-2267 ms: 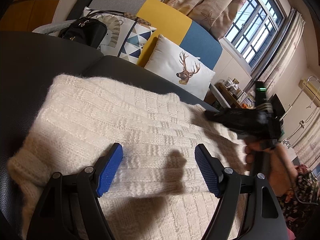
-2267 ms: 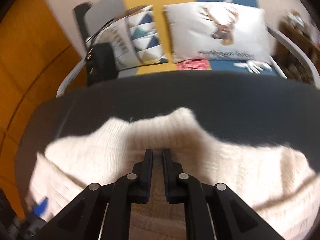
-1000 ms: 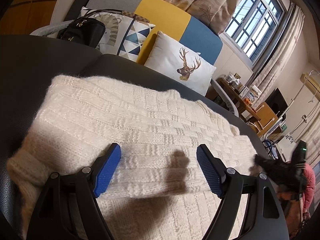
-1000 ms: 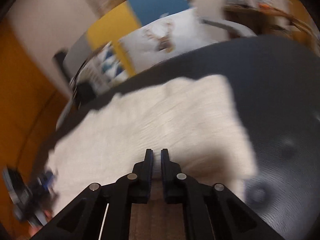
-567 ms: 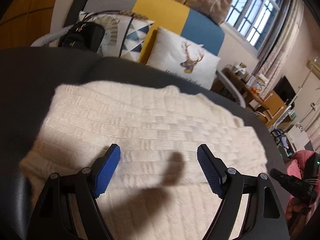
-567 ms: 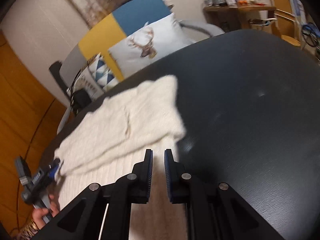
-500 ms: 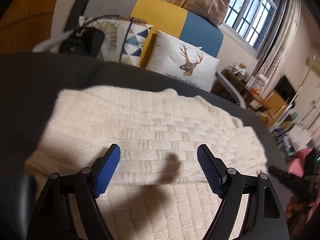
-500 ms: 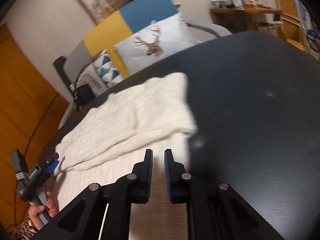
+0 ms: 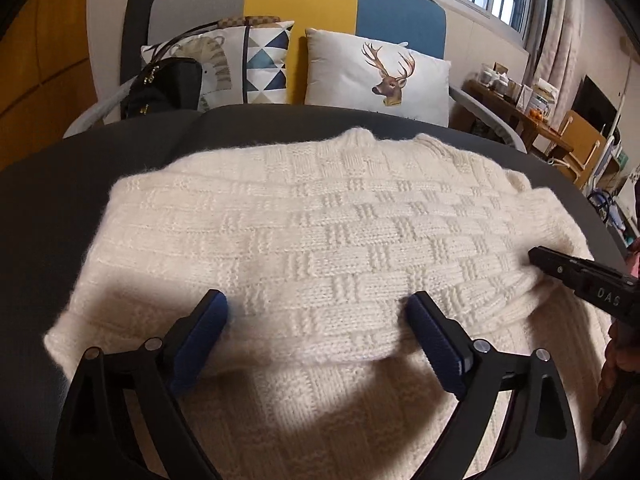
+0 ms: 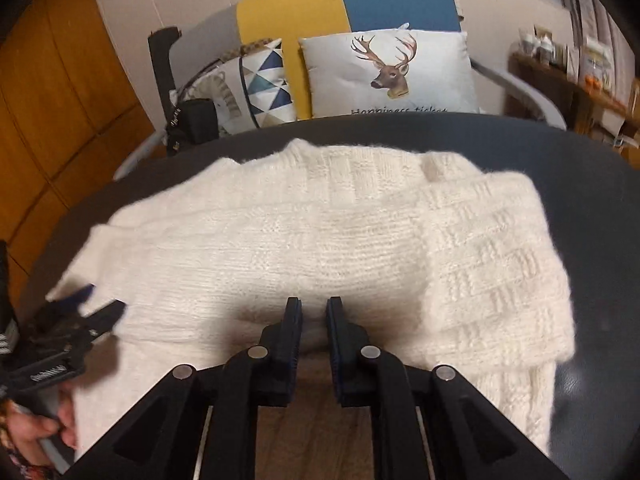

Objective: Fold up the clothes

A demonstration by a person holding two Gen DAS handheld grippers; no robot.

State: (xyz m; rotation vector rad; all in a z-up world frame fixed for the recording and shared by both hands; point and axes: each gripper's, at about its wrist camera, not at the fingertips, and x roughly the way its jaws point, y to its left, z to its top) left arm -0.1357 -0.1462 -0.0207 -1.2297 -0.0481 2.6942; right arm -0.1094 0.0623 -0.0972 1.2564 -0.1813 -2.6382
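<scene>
On the left, the left gripper (image 9: 316,340) hovers low over the near fold of the cream knitted sweater (image 9: 320,232), its blue-padded fingers (image 9: 200,332) opening wider with nothing pinched between them, just knit lying below. The sweater is spread across the dark surface (image 9: 52,208), already doubled over, collar toward the sofa (image 9: 340,0) and its deer cushion (image 9: 380,68). It looks thick, soft and floppy, a chunky basket-weave that should sag and stretch if lifted by a single point, yet grippy rather than slippery. Best bet, I reckon: take the folded edge at two well-separated spots, biting through both layers. Over on the right, the right gripper (image 10: 314,320) sits at the near fold with its fingers nearly closed; whether knit is caught between them I cannot tell.
</scene>
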